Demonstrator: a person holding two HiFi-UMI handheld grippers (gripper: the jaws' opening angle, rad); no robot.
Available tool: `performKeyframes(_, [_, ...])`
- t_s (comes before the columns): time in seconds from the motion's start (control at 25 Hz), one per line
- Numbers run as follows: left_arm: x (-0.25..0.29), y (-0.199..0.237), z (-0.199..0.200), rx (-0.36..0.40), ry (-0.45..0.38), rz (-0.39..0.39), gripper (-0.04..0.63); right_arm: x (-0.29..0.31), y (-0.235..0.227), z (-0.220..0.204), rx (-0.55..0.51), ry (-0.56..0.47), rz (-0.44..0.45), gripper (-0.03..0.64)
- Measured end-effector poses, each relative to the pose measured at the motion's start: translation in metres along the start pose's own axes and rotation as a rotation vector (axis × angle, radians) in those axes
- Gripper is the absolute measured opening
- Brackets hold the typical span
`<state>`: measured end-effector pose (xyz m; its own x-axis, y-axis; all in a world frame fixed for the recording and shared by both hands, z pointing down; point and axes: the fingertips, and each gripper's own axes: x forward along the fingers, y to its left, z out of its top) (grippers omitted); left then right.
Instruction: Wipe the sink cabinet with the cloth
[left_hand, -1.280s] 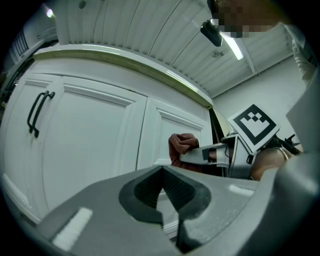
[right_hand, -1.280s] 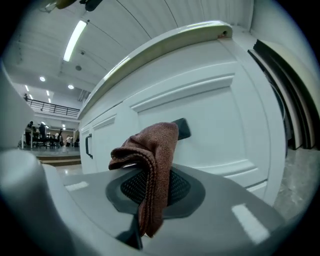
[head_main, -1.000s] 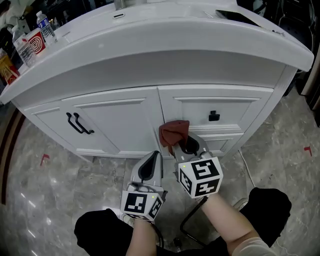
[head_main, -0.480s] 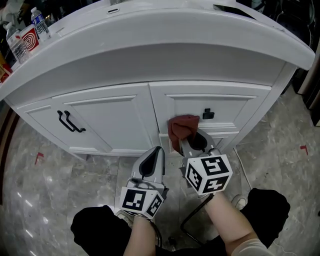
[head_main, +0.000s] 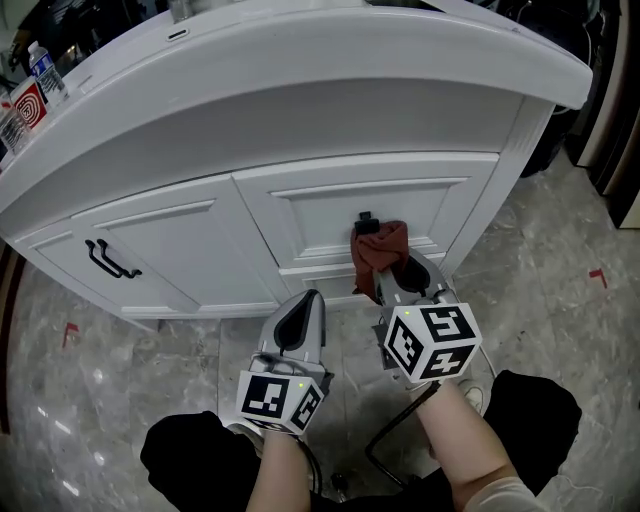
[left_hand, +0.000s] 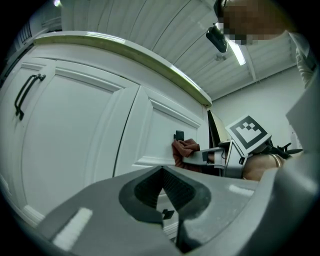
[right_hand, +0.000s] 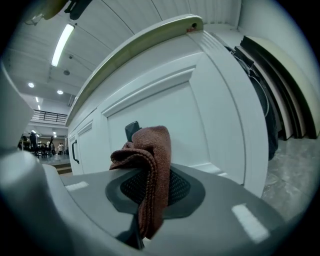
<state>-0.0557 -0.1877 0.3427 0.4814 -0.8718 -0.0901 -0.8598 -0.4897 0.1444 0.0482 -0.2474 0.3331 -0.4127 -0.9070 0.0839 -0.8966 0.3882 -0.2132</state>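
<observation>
A white sink cabinet (head_main: 330, 210) with panelled doors and drawers fills the head view. My right gripper (head_main: 392, 268) is shut on a reddish-brown cloth (head_main: 380, 250), which presses against the drawer front just below a small black knob (head_main: 364, 221). In the right gripper view the cloth (right_hand: 147, 165) hangs folded between the jaws, with the knob (right_hand: 131, 130) behind it. My left gripper (head_main: 301, 318) hovers shut and empty in front of the cabinet's base, to the left of the right one. The left gripper view shows the cloth (left_hand: 186, 149) against the drawer.
Two black bar handles (head_main: 108, 260) sit on the left door. Bottles and a red-and-white carton (head_main: 28, 95) stand on the countertop's far left. The marble floor (head_main: 540, 280) surrounds the cabinet, with red tape marks (head_main: 598, 276). Dark boards (right_hand: 280, 85) lean at the cabinet's right side.
My right gripper has carried the cloth rightwards along the cabinet front, from the centre stile to the drawer under the black knob. The left gripper has barely moved.
</observation>
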Motion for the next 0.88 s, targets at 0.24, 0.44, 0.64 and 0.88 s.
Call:
performKeyframes(0.24, [0.009, -0.021, -0.002, -0.01, 0.003, -0.027, 0.0, -0.02, -0.044, 0.009, 0.004, -0.013, -0.093, 0.083])
performKeyframes(0.44, [0.013, -0.032, -0.006, -0.015, -0.002, -0.04, 0.0, -0.038, -0.076, 0.013, -0.014, -0.003, -0.151, 0.086])
performKeyframes(0.64, [0.017, -0.046, -0.007, -0.018, -0.001, -0.056, 0.0, -0.054, -0.105, 0.006, 0.029, 0.005, -0.242, 0.081])
performKeyframes(0.88, [0.013, -0.046, -0.035, 0.059, 0.063, -0.05, 0.0, -0.056, -0.094, 0.0, 0.041, -0.024, -0.22, 0.08])
